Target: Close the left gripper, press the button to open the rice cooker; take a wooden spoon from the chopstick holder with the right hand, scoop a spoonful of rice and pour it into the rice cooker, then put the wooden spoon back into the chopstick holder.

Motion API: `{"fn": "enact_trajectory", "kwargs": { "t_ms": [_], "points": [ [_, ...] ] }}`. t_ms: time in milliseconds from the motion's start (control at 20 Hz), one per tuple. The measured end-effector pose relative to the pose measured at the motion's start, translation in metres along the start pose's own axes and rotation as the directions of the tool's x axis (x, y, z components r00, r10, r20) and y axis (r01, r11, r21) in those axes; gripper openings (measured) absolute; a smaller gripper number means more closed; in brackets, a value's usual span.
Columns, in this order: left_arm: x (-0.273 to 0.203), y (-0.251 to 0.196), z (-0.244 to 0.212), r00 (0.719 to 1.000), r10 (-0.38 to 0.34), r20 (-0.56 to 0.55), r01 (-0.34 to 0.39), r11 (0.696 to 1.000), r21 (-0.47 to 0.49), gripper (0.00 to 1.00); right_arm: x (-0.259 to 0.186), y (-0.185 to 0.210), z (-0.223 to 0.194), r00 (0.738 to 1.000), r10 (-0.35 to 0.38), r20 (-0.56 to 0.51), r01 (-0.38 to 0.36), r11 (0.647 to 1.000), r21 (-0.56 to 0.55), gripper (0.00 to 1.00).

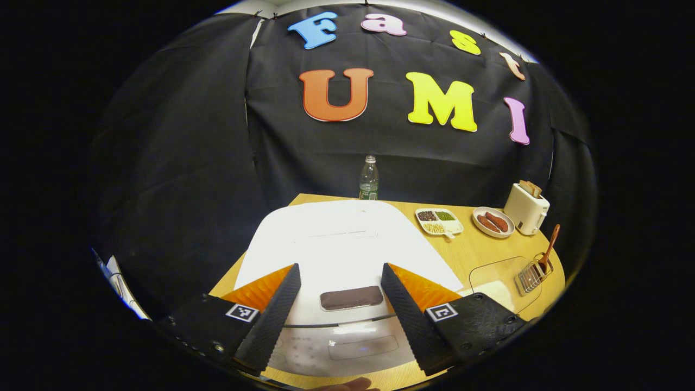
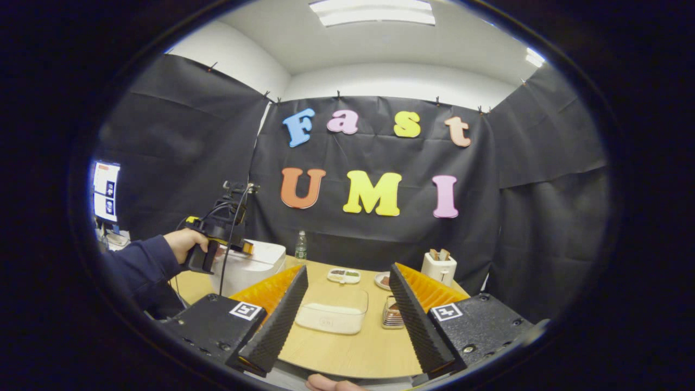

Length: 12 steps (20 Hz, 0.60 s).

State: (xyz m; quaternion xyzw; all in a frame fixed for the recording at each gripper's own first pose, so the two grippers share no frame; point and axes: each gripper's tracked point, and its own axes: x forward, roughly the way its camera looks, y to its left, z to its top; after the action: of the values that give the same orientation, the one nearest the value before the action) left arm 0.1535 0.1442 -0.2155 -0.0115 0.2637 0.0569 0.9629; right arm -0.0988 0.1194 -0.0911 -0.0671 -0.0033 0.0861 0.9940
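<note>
Above rice cooker (image 1: 336,244), left claw (image 1: 339,293) gapes.

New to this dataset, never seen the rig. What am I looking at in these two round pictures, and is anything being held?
There is no robot: a person carries a two-finger hand-held gripper in each hand, and a fisheye camera rides on each one, looking out along its fingers.

The left gripper view looks down past the open left hand-held gripper onto the closed white rice cooker and its dark oblong button.

The right gripper view is shot from the open right hand-held gripper, farther back; it also shows the person's hand holding the left one over the cooker.

On the wooden table: a clear rectangular box of white rice, a wire chopstick holder with a brown wooden spoon, a white toaster, a plate of sausages, a divided dish of beans and a plastic bottle.

Nothing is held yet.
</note>
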Motion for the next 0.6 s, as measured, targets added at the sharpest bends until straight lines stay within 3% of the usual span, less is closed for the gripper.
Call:
{"fn": "enact_trajectory", "kwargs": {
  "t_ms": [600],
  "points": [
    [-0.001, 0.001, -0.001, 1.0, -0.013, 0.012, 0.013, 1.0, 0.01, 0.98, -0.003, -0.05, 0.008, 0.993, -0.117, 0.007, 0.116, 0.989, 0.088, 0.98]
  ]
}}
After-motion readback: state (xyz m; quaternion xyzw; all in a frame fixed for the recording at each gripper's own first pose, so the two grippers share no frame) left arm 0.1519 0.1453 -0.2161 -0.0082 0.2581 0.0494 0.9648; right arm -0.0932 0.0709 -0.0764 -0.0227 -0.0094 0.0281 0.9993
